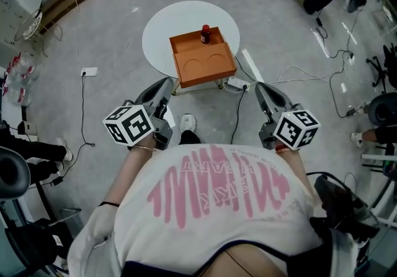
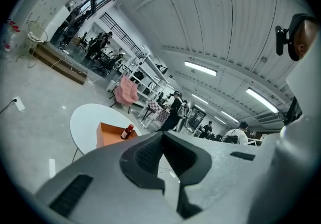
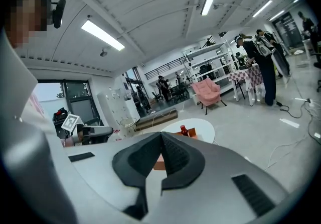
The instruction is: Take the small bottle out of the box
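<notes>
Only the head view shows you the box's (image 1: 205, 77) two round wells (image 1: 190, 62); bottle (image 1: 205, 35) upright at its far edge, 12 o'clock. Gripper views: left gripper (image 2: 163, 135) and right gripper (image 3: 161, 135) jaws pressed together, holding nothing.

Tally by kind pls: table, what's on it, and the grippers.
Table: 1
Box: 1
Bottle: 1
Grippers: 2 (left gripper, right gripper, both shut and empty)
Total: 5
</notes>
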`<state>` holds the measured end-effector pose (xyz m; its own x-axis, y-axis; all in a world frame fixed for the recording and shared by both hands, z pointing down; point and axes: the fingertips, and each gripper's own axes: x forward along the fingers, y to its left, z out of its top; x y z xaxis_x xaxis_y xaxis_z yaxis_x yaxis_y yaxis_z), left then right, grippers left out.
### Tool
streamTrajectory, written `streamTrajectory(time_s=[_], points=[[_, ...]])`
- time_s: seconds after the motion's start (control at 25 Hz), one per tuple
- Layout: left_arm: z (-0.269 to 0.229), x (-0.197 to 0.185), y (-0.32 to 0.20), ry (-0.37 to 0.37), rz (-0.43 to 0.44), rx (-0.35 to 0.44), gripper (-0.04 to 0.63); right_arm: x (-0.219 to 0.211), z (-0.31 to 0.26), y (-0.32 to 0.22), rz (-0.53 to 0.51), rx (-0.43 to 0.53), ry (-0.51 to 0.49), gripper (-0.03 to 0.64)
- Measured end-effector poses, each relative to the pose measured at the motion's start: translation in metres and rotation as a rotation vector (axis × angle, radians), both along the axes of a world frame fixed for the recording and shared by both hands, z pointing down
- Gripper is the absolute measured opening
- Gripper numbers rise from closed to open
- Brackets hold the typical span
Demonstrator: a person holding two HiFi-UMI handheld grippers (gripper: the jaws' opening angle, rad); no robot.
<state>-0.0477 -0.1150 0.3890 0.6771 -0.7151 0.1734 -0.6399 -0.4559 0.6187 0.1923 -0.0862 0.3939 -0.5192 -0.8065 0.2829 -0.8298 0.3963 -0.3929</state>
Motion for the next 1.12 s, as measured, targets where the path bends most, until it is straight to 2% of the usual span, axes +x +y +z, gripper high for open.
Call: streamTrajectory(time_s=[0.28,0.68,0.88,1.12], points=[[-0.026,-0.017,-0.088,-0.081,0.066,0.090,0.008,-0.029,-0.019,-0.088,0.017,0.019,0.013,0.005],[-0.024,-0.065,-0.190,-0.061,0.067,0.089,0.008,-0.077,-0.016,-0.193,0.017,0.020,0.009,0.005],[-0.020,-0.081,-0.225,-0.053,0.065,0.086,0.008,-0.087,-0.005,-0.228,0.024,-0.008,0.014,0.005],[0.000,-0.091,-0.258,-0.045,0.068,0.040,0.008,-0.094,0.016,-0.259,0.034,-0.050,0.012,0.005]])
